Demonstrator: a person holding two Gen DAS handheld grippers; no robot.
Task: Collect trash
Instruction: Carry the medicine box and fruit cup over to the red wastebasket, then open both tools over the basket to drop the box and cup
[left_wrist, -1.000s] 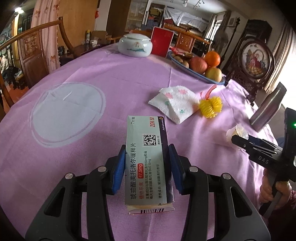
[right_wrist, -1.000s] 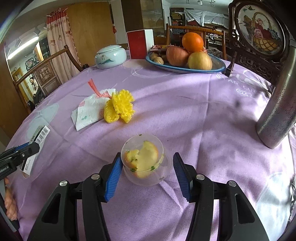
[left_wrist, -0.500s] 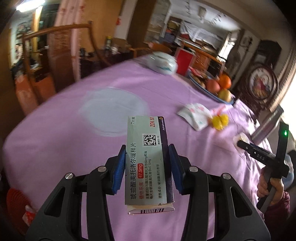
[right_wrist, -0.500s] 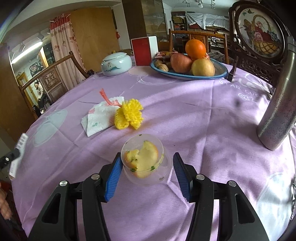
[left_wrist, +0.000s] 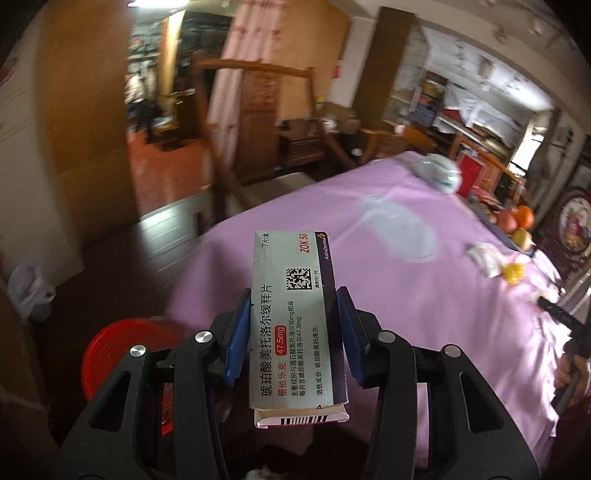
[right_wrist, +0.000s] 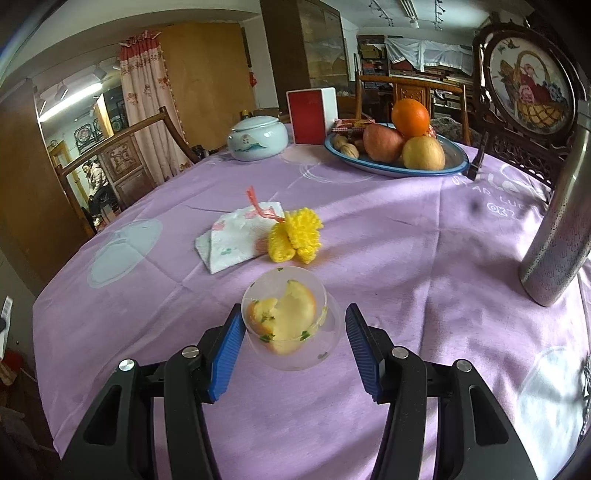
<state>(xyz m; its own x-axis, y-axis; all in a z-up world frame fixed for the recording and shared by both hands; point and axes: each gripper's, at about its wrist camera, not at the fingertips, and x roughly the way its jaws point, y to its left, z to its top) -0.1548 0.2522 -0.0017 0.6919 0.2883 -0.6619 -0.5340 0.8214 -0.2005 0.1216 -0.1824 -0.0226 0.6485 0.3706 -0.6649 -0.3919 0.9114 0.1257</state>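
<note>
My left hand-held gripper (left_wrist: 293, 341) is clamped on the medicine box (left_wrist: 293, 325), blue pads pressing both long sides, box standing lengthwise at the frame's centre. Below left of it sits a red bin (left_wrist: 110, 354), past the edge of the purple-clothed surface (left_wrist: 424, 295), which fills the right half. My right hand-held gripper (right_wrist: 291, 343) holds a clear plastic cup (right_wrist: 291, 328) with a bitten fruit piece inside; its left pad touches the cup, and I can't tell whether the right pad does. Just above the cup in that view lie a crumpled napkin (right_wrist: 236, 236) and a yellow foam net (right_wrist: 295, 236), touching each other.
</note>
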